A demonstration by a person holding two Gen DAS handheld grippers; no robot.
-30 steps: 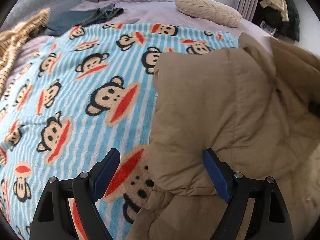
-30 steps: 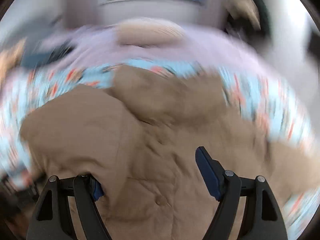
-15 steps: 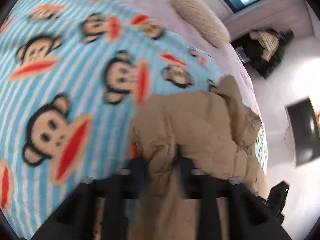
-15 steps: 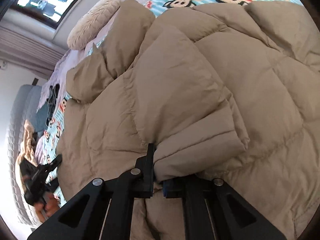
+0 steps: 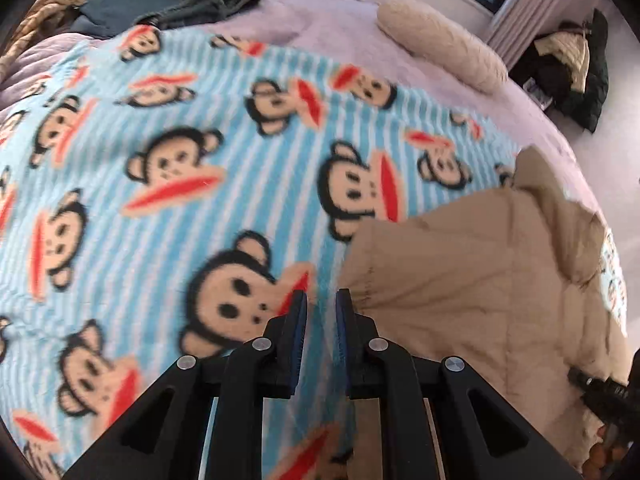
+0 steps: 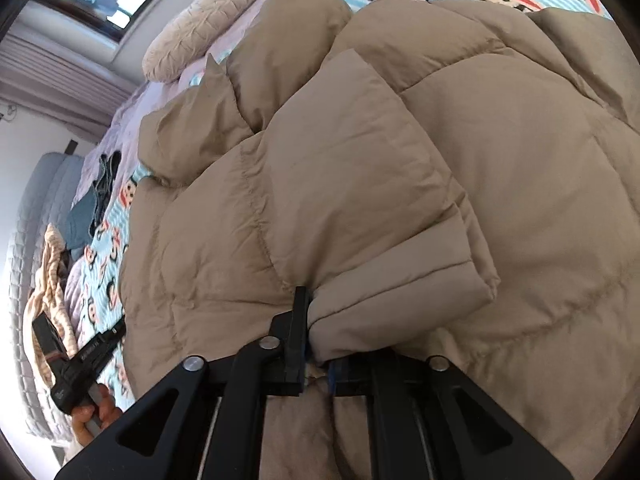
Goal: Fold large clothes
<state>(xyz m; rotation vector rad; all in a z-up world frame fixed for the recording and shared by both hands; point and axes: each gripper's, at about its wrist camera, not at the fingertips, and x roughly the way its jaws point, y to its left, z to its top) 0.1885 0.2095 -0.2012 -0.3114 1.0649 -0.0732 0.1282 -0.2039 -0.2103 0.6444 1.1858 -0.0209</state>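
A tan puffer coat (image 6: 400,168) lies on a blue striped monkey-print blanket (image 5: 160,160) on the bed. In the left wrist view the coat (image 5: 472,280) lies at the right, and my left gripper (image 5: 321,304) stands just off its left edge, its jaws nearly together with a narrow gap and nothing between them. My right gripper (image 6: 318,320) is shut on the cuff end of a sleeve (image 6: 400,288) folded across the coat's body. The left gripper also shows at the left edge of the right wrist view (image 6: 80,364), in a hand.
A cream pillow (image 5: 440,44) lies at the far side of the bed. Dark jeans (image 5: 192,0) and a striped tan garment (image 5: 44,12) lie at the far left. Dark clothes (image 5: 572,64) are piled on the floor beyond the bed.
The left gripper closed on the coat's edge half a second ago, then let go and moved left off it. The right gripper closed on the sleeve cuff and keeps its hold.
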